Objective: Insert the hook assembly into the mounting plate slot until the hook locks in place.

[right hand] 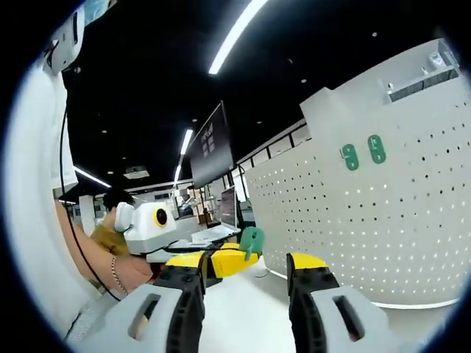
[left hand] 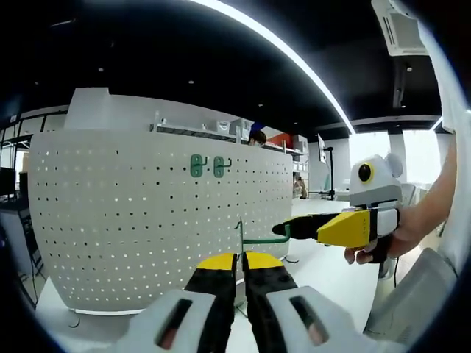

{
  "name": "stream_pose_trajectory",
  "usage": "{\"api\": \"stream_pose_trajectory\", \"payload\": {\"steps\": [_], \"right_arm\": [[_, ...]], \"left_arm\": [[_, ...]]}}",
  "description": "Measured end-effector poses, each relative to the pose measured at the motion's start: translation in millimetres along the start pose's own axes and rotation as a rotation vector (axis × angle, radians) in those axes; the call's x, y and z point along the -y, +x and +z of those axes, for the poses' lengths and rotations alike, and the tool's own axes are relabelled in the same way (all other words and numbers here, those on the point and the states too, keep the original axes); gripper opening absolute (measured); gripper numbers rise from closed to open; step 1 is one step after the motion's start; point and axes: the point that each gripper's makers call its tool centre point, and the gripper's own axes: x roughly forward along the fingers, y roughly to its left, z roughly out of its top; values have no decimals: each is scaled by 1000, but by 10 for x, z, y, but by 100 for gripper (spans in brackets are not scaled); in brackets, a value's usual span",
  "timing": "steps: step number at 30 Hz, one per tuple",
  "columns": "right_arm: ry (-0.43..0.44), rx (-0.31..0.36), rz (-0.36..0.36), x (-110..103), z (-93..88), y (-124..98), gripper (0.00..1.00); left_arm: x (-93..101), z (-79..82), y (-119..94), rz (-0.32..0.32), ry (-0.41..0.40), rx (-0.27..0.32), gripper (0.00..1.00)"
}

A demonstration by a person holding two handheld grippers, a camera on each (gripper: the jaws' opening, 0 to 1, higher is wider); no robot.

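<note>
A white perforated mounting plate [left hand: 147,220] stands upright on the white bench [left hand: 324,276], with two green hooks [left hand: 209,166] already seated side by side near its top. In the left gripper view, the left hand-held gripper [left hand: 241,266] has its yellow-tipped jaws drawn nearly together, clenched on the thin upright stem of a green hook assembly [left hand: 259,237] whose rod runs sideways just in front of the plate's lower part. The right hand-held gripper [left hand: 294,224], carried in a person's hand [left hand: 394,239], comes in from the right and its dark tip meets the far end of that rod. In the right gripper view, the right hand-held gripper [right hand: 246,276] shows its jaws set well apart, released, with the other gripper's yellow jaw and a green piece [right hand: 252,240] of the hook assembly between and beyond them; the plate rises to the right, not touching the jaws.
</note>
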Motion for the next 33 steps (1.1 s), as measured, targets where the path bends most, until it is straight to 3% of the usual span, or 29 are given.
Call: {"api": "stream_pose_trajectory", "payload": {"steps": [33], "right_arm": [[68, -3, -23, 59, -22, 213, 17]], "left_arm": [[50, 38, 54, 20, 8, 1, 3]]}}
